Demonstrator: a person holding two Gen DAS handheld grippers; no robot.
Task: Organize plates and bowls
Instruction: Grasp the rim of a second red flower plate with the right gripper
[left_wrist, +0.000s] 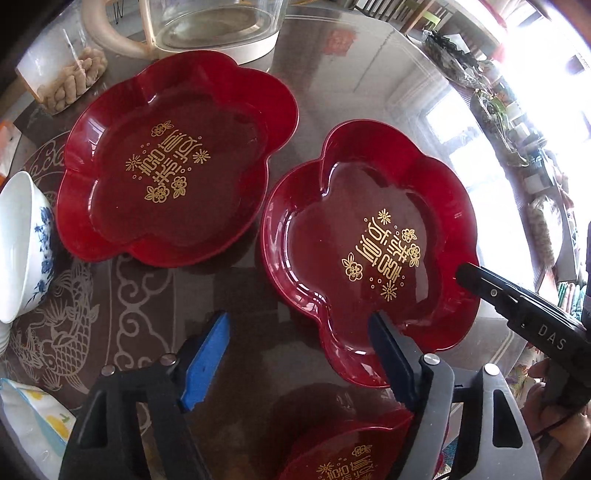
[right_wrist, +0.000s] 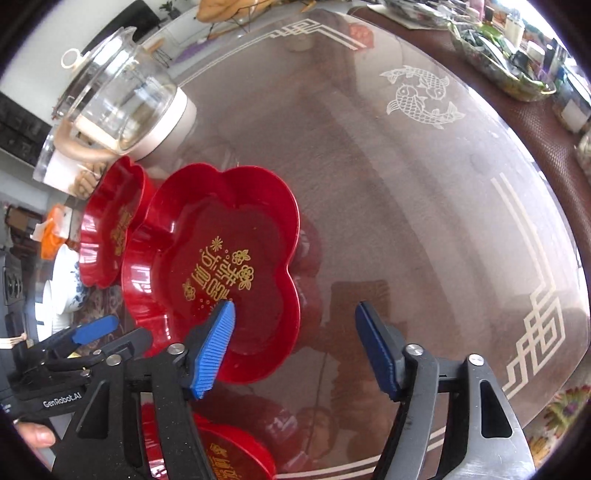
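- Left wrist view: our left gripper (left_wrist: 299, 328) stands released, nothing between its blue pads. Its right finger overlaps the near rim of the near red flower plate (left_wrist: 369, 254), its left finger is over bare glass table (left_wrist: 240, 295), so the rim lies roughly between the jaws, towards the right one.
- That plate sits flat on the table, just beside a second red plate (left_wrist: 177, 158) up and to the left; their rims look nearly touching. A third red plate (left_wrist: 351, 454) shows at the bottom edge.
- The lobed plates have no real long axis; the gold lettering on the near one runs diagonally.
- A blue-and-white bowl (left_wrist: 22, 247) stands at the far left.
- Right wrist view: our right gripper (right_wrist: 295, 345) is also released, holding nothing. Its left finger hangs over the same plate's floor and its right over bare table, so the plate's right rim sits between them.
- We judge both grippers about equally near.
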